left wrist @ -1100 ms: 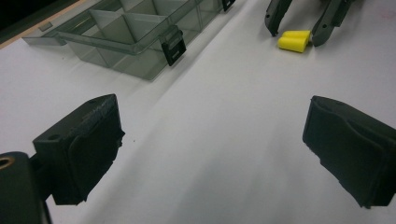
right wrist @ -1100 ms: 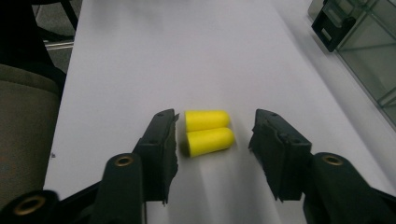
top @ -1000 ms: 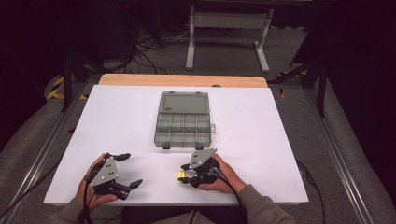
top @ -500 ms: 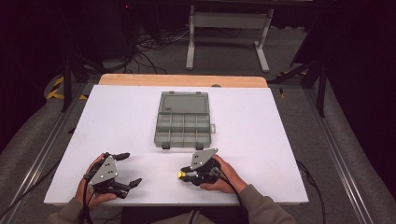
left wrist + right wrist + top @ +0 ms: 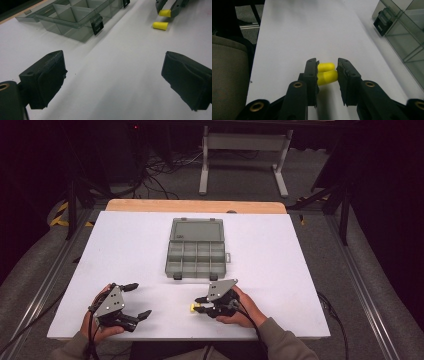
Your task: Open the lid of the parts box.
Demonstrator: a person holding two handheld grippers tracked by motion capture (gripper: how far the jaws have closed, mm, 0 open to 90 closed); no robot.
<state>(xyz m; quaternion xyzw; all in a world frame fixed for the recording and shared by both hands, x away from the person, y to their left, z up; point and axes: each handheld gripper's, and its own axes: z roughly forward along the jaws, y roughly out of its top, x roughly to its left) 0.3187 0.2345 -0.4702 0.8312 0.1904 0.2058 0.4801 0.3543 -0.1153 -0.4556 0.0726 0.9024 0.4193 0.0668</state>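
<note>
White counter [image 5: 280, 270] on a dark floor strewn with cables [image 5: 155, 170]; a clear compartment box [image 5: 196, 251] sits well ahead of both sets of jaws. Right gripper [image 5: 326, 72] jaws just closing, now pinching a yellow earplug [image 5: 327, 76], second earplug [image 5: 160, 25] just beside them. Left gripper [image 5: 112, 75] jaws wide open, bare counter between.

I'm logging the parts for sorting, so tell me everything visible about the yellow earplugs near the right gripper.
Two yellow earplugs: short, rounded-end cylinders that look like soft foam. One sits between the fingers of the right gripper, which have just been closing and now pinch it. The other lies on its side on the white table, just beyond the held one and apart from it. Both are well clear of the open organizer box.
</note>
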